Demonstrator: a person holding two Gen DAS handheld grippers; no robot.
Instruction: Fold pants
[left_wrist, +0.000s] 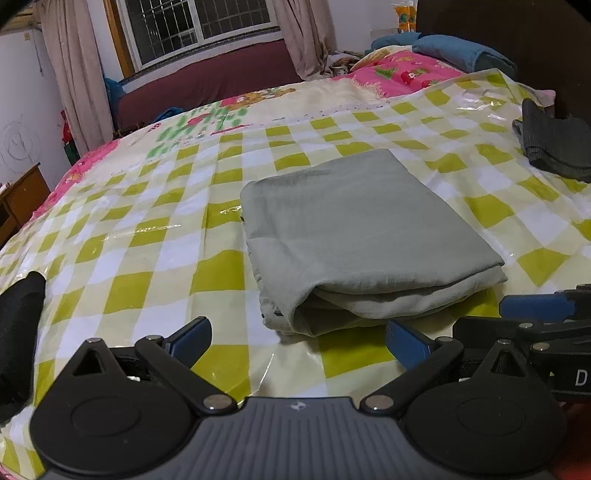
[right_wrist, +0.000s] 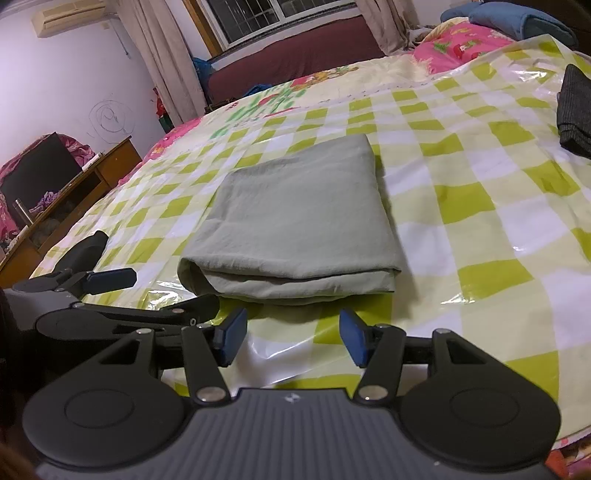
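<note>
The grey-green pants (left_wrist: 354, 236) lie folded into a thick rectangle on the green-and-white checked plastic sheet (left_wrist: 147, 236) over the bed. They also show in the right wrist view (right_wrist: 299, 221). My left gripper (left_wrist: 299, 343) is open and empty, just short of the pants' near folded edge. My right gripper (right_wrist: 293, 338) is open and empty, also just in front of that edge. The right gripper's blue-tipped fingers (left_wrist: 535, 306) show at the right of the left wrist view. The left gripper's fingers (right_wrist: 110, 278) show at the left of the right wrist view.
A dark folded garment (left_wrist: 554, 147) lies at the far right of the sheet, also in the right wrist view (right_wrist: 574, 114). Blue pillows (left_wrist: 461, 51) and a pink quilt (left_wrist: 402, 72) are at the bed's head. A wooden desk (right_wrist: 74, 199) stands left of the bed.
</note>
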